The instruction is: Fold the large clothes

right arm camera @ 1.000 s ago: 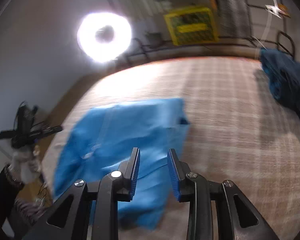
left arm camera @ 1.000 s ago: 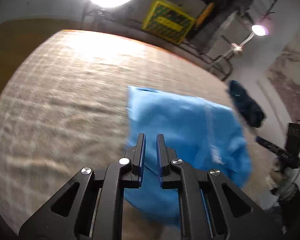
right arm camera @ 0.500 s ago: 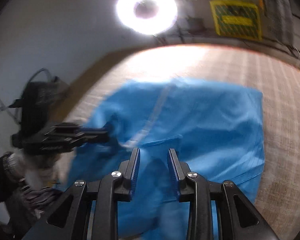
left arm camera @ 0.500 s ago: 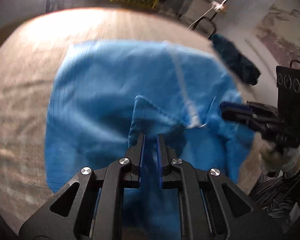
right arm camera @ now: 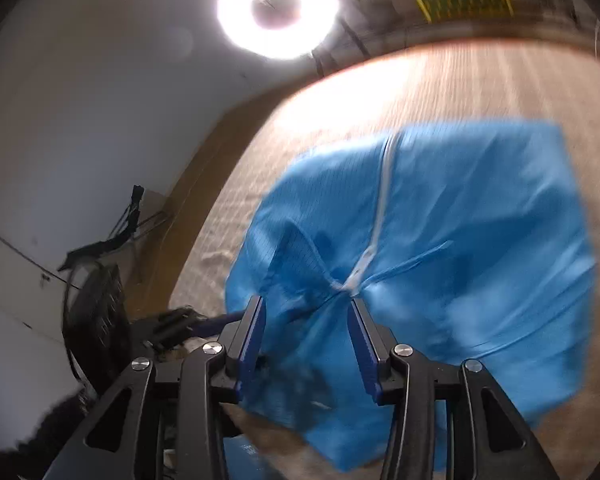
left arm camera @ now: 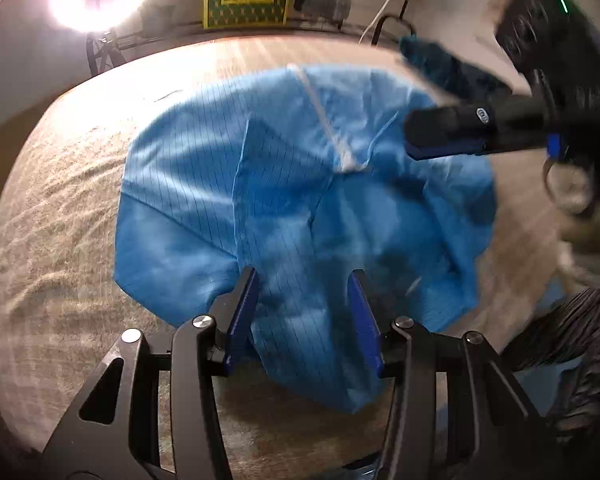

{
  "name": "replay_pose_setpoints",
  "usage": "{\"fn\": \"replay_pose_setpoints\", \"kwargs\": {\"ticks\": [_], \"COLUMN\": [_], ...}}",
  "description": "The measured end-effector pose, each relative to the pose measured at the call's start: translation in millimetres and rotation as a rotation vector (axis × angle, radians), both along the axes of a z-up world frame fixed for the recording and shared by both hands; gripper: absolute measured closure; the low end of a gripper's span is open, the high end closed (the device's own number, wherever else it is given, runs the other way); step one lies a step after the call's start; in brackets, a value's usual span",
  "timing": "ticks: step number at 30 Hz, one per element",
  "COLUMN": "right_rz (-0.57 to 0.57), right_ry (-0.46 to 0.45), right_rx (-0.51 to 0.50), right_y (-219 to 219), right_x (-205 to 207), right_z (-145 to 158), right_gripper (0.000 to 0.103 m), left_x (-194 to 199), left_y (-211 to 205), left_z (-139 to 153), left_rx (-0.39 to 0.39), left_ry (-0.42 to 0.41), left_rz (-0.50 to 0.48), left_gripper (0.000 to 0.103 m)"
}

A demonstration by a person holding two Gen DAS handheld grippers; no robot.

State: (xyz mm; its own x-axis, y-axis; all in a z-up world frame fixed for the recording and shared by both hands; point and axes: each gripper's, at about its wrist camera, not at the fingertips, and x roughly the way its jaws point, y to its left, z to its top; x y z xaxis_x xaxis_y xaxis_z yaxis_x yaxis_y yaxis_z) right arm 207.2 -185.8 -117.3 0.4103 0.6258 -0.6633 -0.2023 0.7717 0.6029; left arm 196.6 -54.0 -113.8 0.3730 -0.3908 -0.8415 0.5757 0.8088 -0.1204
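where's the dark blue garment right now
In the left wrist view the dark blue garment lies at the upper right, on the far side of the woven surface, just beyond the light blue garment and behind the right gripper.

Left claw (left arm camera: 303, 308) jaws opening, right claw (right arm camera: 306, 328) jaws opening

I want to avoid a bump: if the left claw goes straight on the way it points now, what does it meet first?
Most likely the blue garment: it lies right ahead of the left claw, whose jaws are opening, and nothing is visible in between. Depth is unclear.
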Motion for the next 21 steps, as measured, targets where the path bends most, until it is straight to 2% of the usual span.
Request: {"fn": "replay_pose_setpoints", "kwargs": {"ticks": [1,2,3,4,5,8,13,18,21], "right_rz": [-0.005,-0.014,-0.025,-0.037,-0.052,-0.086,-0.131,-0.195,-0.252], "right_ry": [0.032,0.077,0.103,0.126,0.149,0.19,0.225,0.286,0.267], "right_rx": [0.014,0.028,0.033,0.04,0.061,0.08,0.096,0.163,0.18], "right_y": [2.9,8.2,10.2,12.1,15.4,22.4,38.5,42.7,37.1], "right_x": [6.2,13.0,18.0,22.0,23.9,32.4,42.0,37.9,37.2], "right_z": [-5.1,-12.9,-17.3,-21.1,-27.1,-35.8,-45.3,-58.7,-62.0], "right_gripper": [0.057,0.057,0.057,0.057,0.057,0.057,0.057,0.058,0.066], "left_x": [-0.9,-1.0,-0.1,1.7,3.9,1.9,-9.5,-7.5,-11.8], "left_y": [-1.1,-2.8,-2.8,-1.9,-2.1,-0.3,7.0,23.0,20.2], "left_z": [-3.0,-5.0,-6.5,-8.0,-9.7,-7.1,8.3,20.2,18.8], "left_rx": [0.02,0.044,0.053,0.047,0.037,0.022,-0.033,-0.108,-0.091], "left_ry": [-0.016,-0.035,-0.042,-0.038,-0.033,-0.054,-0.088,-0.071,-0.073], "left_rz": [-0.007,-0.011,-0.015,-0.019,-0.021,-0.043,-0.074,-0.05,-0.072], "left_gripper": [0.063,0.077,0.083,0.094,0.097,0.102,0.103,0.103,0.103]}}
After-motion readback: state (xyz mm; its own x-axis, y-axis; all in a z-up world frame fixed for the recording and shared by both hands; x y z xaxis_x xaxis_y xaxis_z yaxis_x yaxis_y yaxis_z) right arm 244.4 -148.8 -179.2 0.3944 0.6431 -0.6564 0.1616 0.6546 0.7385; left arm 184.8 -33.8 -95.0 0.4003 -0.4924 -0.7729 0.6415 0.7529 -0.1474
